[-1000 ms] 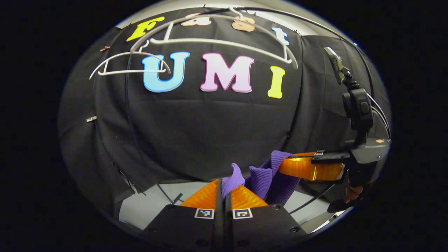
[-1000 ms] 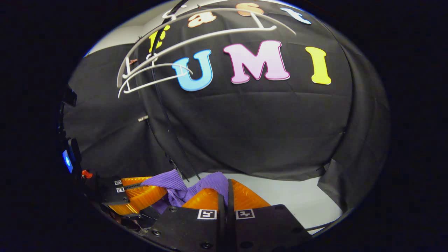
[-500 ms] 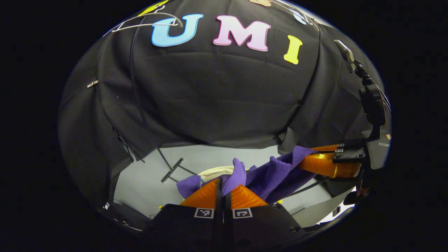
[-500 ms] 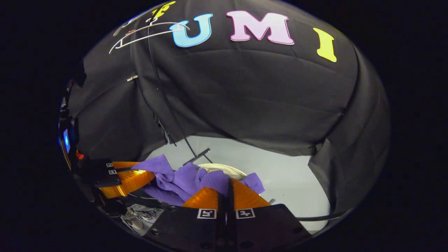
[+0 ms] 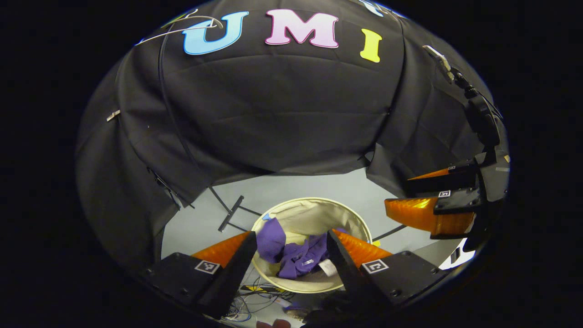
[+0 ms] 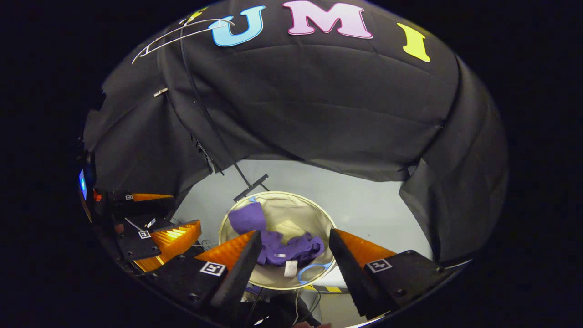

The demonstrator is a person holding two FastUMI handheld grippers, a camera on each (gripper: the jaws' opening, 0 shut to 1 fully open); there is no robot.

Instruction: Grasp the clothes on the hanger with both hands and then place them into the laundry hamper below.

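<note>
The purple garment (image 5: 296,255) lies crumpled inside the round cream laundry hamper (image 5: 314,212) on the floor below, one sleeve draped up its left wall; in the right gripper view the garment (image 6: 282,246) sits in the hamper (image 6: 291,207) too. My left gripper (image 5: 291,248) hangs open above the hamper, nothing between its fingers. My right gripper (image 6: 294,248) is open above it as well. The right gripper (image 5: 428,200) also appears at the right of the left gripper view, and the left gripper (image 6: 159,223) at the lower left of the right gripper view. A bare white hanger (image 6: 177,34) hangs at the top left.
A black stand's pole and foot (image 5: 230,214) rest on the grey floor just behind the hamper. Black cloth walls enclose the booth at the back and sides. Cables (image 5: 259,296) lie on the floor in front of the hamper.
Both grippers came down from the hanger with the purple garment, then opened; the garment dropped from their fingers into the hamper.
</note>
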